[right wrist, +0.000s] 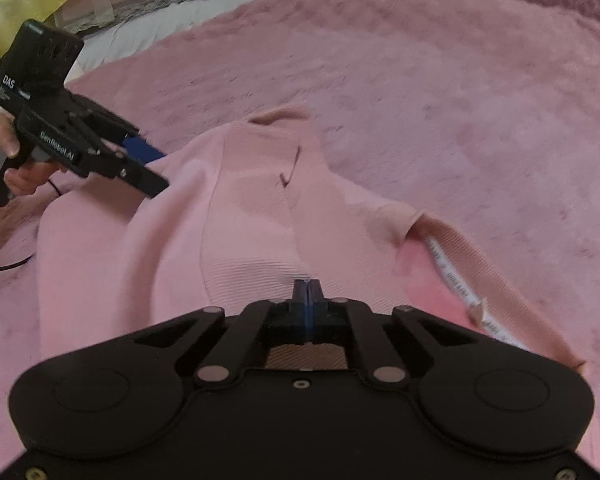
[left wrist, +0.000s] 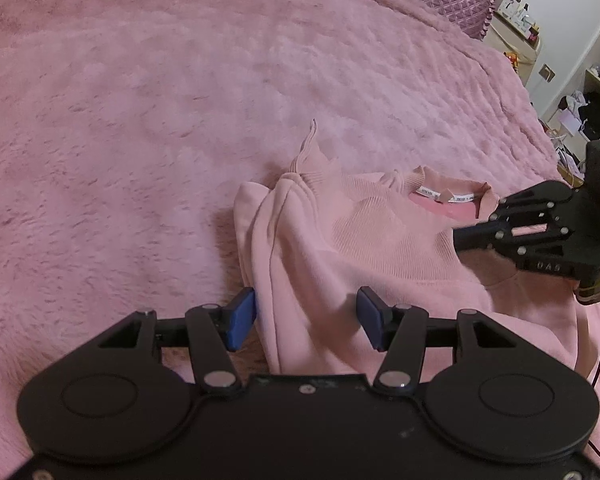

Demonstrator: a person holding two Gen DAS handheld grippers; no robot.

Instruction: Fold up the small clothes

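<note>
Pink sweater [left wrist: 340, 240] lies crumpled on fuzzy pink blanket [left wrist: 140, 120] covering bed. Left gripper [left wrist: 306, 318] at sweater's bunched left edge, jaws open, blue pads [left wrist: 242, 318] either side of fabric fold, not pressing it. Neckline with white label tape [left wrist: 448, 196] sits further right. Right gripper [right wrist: 308, 286] near collar, jaws closed tight, pads together against ribbed knit; whether fabric pinched between them, cannot tell. Hand [right wrist: 4, 148] holds left gripper's handle.
</note>
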